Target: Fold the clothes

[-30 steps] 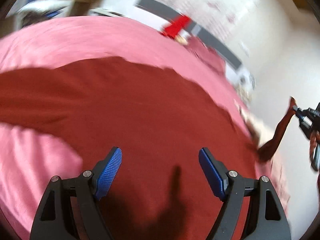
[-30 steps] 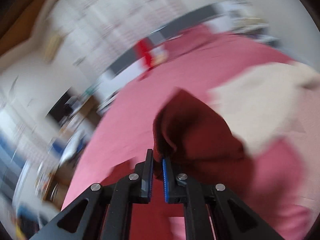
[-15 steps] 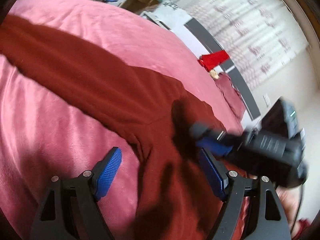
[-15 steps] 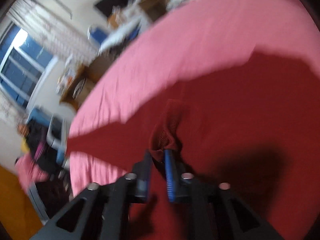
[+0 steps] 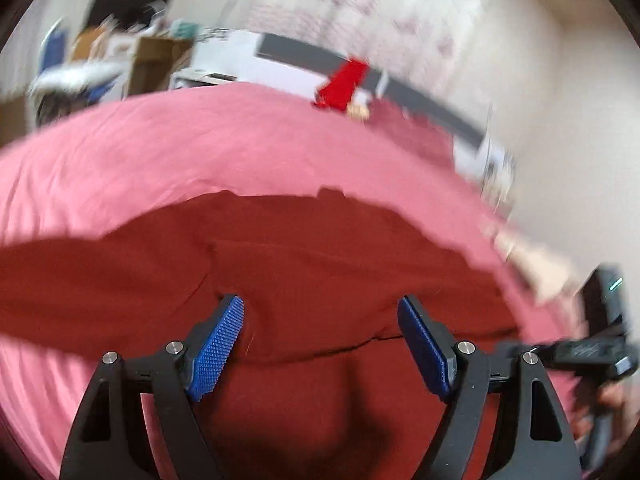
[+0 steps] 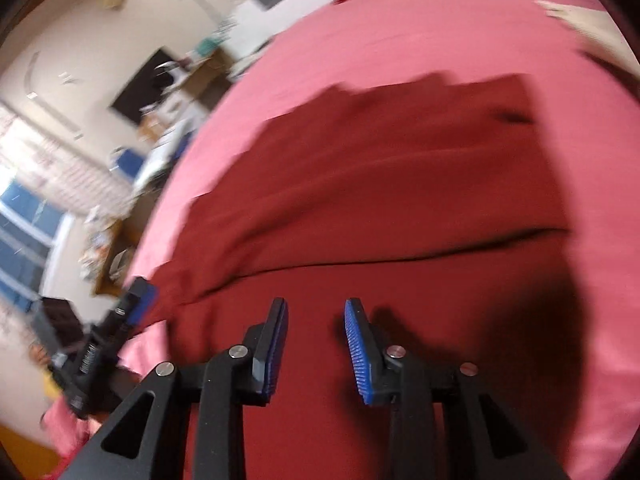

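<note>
A dark red garment (image 5: pixel 320 264) lies spread on the pink bed (image 5: pixel 200 148), with a folded edge running across it near my fingers. My left gripper (image 5: pixel 320 320) is open and empty just above the cloth. In the right wrist view the same garment (image 6: pixel 380 184) fills the middle, with a fold line across it. My right gripper (image 6: pixel 316 324) is open and empty above the near part of the cloth. The right gripper shows at the right edge of the left wrist view (image 5: pixel 592 352); the left gripper shows at the lower left of the right wrist view (image 6: pixel 112 340).
A cream cloth (image 5: pixel 536 264) lies at the bed's right edge. A red item (image 5: pixel 344 84) sits at the far end by the wall. Desks and clutter (image 6: pixel 168 92) stand beyond the bed on the left. A window (image 6: pixel 24 240) is at far left.
My right gripper has let go of the red cloth it carried and now stands open. The garment's right part now lies folded over the body. My left gripper stayed open.
</note>
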{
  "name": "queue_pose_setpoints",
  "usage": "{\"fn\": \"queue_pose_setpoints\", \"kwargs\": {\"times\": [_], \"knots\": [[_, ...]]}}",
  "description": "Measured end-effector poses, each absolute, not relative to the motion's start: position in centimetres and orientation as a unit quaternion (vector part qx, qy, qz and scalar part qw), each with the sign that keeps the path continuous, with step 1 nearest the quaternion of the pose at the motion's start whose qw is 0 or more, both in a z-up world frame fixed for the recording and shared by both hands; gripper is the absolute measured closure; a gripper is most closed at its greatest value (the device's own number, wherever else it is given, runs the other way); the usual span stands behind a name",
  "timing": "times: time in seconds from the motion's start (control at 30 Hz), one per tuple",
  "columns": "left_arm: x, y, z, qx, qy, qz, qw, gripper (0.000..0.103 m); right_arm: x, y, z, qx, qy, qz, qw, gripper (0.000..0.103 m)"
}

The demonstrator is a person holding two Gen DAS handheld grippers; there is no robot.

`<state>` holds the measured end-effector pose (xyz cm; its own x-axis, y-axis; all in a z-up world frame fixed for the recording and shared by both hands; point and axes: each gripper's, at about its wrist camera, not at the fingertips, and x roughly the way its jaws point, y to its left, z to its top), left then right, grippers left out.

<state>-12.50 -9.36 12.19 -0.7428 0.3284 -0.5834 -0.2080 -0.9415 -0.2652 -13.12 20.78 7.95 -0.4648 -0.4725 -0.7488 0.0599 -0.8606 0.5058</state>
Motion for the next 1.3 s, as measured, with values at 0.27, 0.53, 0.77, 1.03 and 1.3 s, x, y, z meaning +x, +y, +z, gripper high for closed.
{"fn": "queue_pose_setpoints", "kwargs": {"times": [0.27, 0.53, 0.77, 1.03, 1.3], "knots": [[-17.8, -7.3, 8.6, -0.411, 0.044, 0.909, 0.049, 0.021, -14.4, 22.6, 7.9, 0.501, -0.064, -0.862, 0.043, 0.074], [-18.3, -8.8, 7.0, -0.415, 0.001, 0.908, 0.065, 0.010, -15.6, 23.3, 8.7, 0.468, 0.020, -0.883, 0.008, 0.091], [-17.6, -9.4, 7.0, -0.404, -0.014, 0.912, 0.074, 0.009, -14.6, 27.1, 9.8, 0.470, -0.067, -0.876, 0.082, 0.087], [-17.6, -9.6, 6.7, -0.403, -0.023, 0.912, 0.079, 0.007, -22.0, 32.0, 13.0, 0.472, -0.128, -0.867, 0.094, 0.073], [-17.7, -9.8, 6.4, -0.403, -0.031, 0.911, 0.084, 0.006, -28.5, 34.2, 8.1, 0.538, -0.226, -0.806, 0.105, 0.077]]}}
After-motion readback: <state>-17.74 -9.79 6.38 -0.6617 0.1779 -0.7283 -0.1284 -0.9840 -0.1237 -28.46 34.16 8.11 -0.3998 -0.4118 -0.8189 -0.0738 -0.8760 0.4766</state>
